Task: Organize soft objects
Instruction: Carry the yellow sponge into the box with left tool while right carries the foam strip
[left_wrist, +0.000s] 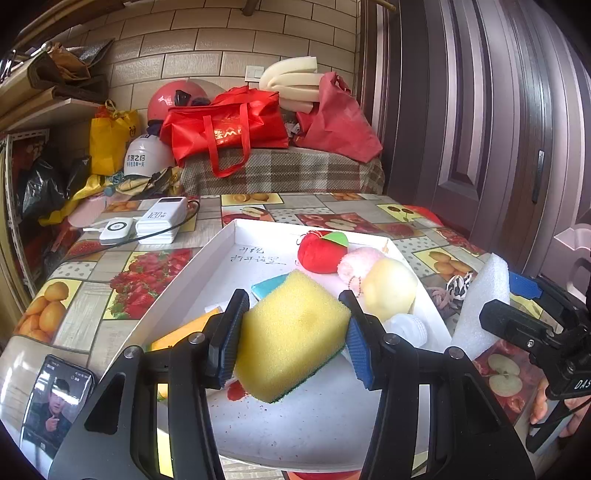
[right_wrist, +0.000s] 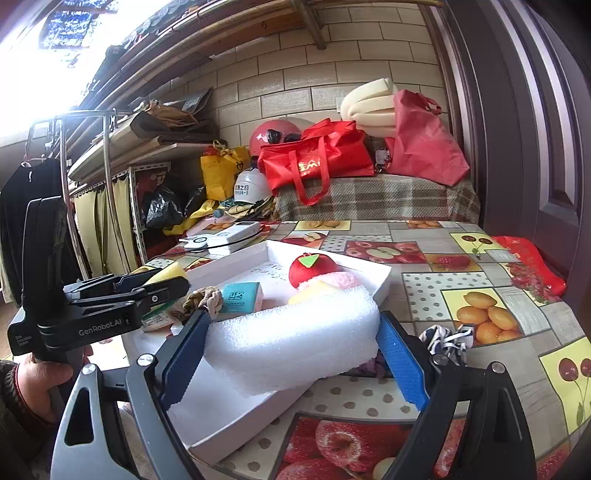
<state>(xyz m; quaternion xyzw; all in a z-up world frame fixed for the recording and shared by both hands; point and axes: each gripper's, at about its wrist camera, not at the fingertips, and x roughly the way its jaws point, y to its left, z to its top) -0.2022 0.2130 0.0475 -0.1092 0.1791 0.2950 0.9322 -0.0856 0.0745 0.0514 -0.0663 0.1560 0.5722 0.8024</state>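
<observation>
My left gripper (left_wrist: 293, 325) is shut on a yellow sponge (left_wrist: 291, 332) with a green underside, held above the white tray (left_wrist: 207, 254). My right gripper (right_wrist: 291, 343) is shut on a white foam block (right_wrist: 291, 343), held over the tray's right edge (right_wrist: 384, 280); the block also shows in the left wrist view (left_wrist: 484, 306). In the tray lie a red plush apple (left_wrist: 321, 251), a pink pompom (left_wrist: 358, 262), a pale yellow soft ball (left_wrist: 389, 288), a teal box (right_wrist: 242, 297) and a knotted rope toy (right_wrist: 203, 299).
A black-and-white striped cloth (right_wrist: 447, 339) lies on the fruit-print tablecloth right of the tray. Power banks (left_wrist: 159, 221) sit at the back left, a phone (left_wrist: 55, 398) at the near left. Red bags (left_wrist: 225, 129) and helmets are piled behind the table.
</observation>
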